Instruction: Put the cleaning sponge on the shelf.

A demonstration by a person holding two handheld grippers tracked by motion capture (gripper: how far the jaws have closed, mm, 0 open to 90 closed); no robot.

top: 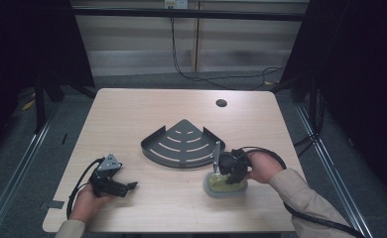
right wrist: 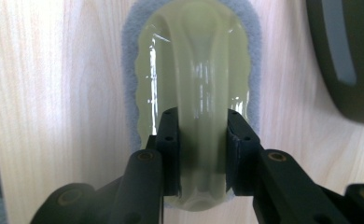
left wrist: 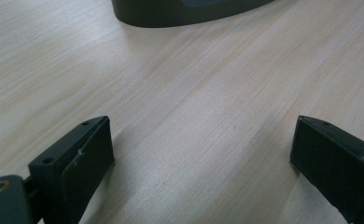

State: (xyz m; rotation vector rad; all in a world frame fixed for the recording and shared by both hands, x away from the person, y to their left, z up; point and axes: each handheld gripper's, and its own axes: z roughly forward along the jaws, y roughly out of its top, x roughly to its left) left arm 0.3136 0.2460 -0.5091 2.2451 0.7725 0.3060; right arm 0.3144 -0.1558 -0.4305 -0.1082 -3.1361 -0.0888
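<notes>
Your right claw (right wrist: 202, 154) is clamped on the raised handle of the translucent yellow-green scrubber with a grey oval sponge base (right wrist: 194, 70), one jaw pressed to each side of the handle. The scrubber sits flat on the pale wood tabletop (top: 132, 114), directly under that claw, at the near right. Just beyond the claw and to its left lies the dark grey fan-shaped metal corner shelf with curved slots (top: 181, 144), close to the scrubber. Your left claw (left wrist: 201, 158) rests low over bare tabletop, jaws spread wide and holding nothing, with the shelf's curved rim ahead of it, well apart from your right claw.
</notes>
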